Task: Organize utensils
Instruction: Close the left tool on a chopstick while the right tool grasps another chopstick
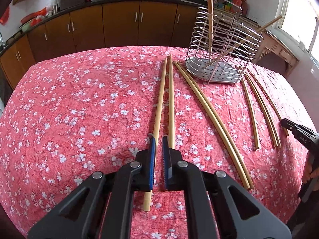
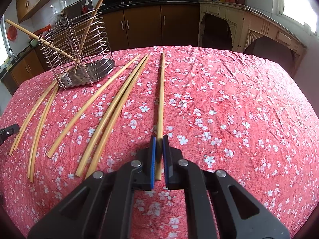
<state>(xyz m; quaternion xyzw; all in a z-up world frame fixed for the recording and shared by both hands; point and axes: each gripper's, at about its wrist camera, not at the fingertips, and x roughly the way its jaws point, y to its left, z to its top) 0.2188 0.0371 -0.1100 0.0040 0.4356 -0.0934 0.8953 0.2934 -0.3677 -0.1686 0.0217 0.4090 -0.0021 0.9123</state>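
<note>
Several wooden chopsticks lie on the red floral tablecloth (image 1: pixel 79 109). A wire utensil holder (image 1: pixel 221 45) stands at the far right in the left wrist view and at the far left in the right wrist view (image 2: pixel 79 47), with two chopsticks leaning in it. My left gripper (image 1: pixel 157 137) is narrowly open, its jaws straddling one chopstick (image 1: pixel 159 103) of a pair; the other chopstick (image 1: pixel 171 99) lies just right. My right gripper (image 2: pixel 159 137) has its jaws closed in on a single chopstick (image 2: pixel 161 99) that lies between them on the cloth.
More chopsticks lie between the two grippers (image 2: pixel 111 109). The right gripper's tip shows at the right edge of the left wrist view (image 1: pixel 295 129). Brown kitchen cabinets (image 1: pixel 119 23) and a counter with woks stand behind the table; a cream sideboard (image 2: pixel 249 27) stands at the right.
</note>
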